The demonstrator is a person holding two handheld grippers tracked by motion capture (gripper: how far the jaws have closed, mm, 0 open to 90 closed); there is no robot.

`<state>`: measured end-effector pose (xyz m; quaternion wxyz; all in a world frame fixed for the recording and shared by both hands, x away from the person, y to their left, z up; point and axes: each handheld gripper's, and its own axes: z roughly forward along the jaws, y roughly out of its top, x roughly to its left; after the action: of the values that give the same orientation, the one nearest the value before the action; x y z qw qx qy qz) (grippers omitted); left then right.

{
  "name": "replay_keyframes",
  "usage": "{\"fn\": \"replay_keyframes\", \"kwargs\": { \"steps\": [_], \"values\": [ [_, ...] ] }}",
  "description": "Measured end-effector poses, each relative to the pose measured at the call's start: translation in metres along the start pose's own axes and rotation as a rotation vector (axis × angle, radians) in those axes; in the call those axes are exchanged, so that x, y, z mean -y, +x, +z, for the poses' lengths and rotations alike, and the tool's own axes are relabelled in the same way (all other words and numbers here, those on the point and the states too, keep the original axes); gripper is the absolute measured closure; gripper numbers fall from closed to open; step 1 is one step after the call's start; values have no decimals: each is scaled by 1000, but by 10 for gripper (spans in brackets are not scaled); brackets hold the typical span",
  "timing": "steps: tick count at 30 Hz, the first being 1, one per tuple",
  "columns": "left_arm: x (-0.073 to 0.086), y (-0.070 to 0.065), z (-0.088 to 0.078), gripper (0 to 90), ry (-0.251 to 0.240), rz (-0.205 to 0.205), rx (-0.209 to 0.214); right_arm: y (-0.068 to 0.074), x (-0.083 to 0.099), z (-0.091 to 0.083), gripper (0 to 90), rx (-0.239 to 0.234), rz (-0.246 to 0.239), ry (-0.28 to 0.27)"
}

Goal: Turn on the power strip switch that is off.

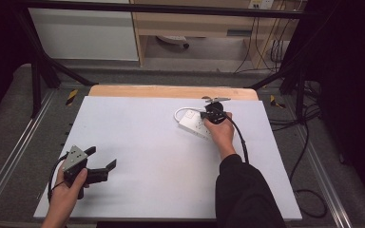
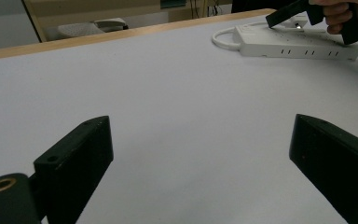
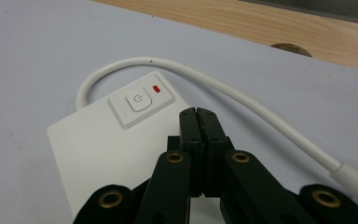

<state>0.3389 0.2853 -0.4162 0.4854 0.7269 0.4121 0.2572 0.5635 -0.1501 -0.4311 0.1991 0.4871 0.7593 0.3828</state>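
Jaws pressed flat together, pinching nothing: that is how I see my right gripper [image 3: 199, 112], poised above the white plastic power strip [image 3: 107, 154] at the end where its cord comes out. From the right gripper view the closed tips sit just beside the strip's square white power button [image 3: 140, 100], with the small red indicator light [image 3: 156, 88] next to it; whether the tips touch the casing I cannot tell. The white cord [image 3: 242, 100] loops out from that end and curves past the tips on their far side.

On the high view the strip [image 1: 192, 124] lies on the white table mat [image 1: 138, 156], toward the far right, partly under my right hand [image 1: 221, 130]. My left gripper [image 1: 102, 164] rests near the front left corner, well apart from the strip, its 2 jaws spread wide with only bare mat between them.
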Motion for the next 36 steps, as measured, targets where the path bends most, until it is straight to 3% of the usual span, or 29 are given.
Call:
{"fn": "replay_keyframes", "kwargs": {
  "steps": [13, 36],
  "values": [
    [0, -1, 0, 61, 3, 3, 0, -1, 5, -1, 900, -1, -4, -27],
    [0, 0, 0, 61, 3, 4, 0, 0, 5, 0, 900, 6, -9, -20]
  ]
}}
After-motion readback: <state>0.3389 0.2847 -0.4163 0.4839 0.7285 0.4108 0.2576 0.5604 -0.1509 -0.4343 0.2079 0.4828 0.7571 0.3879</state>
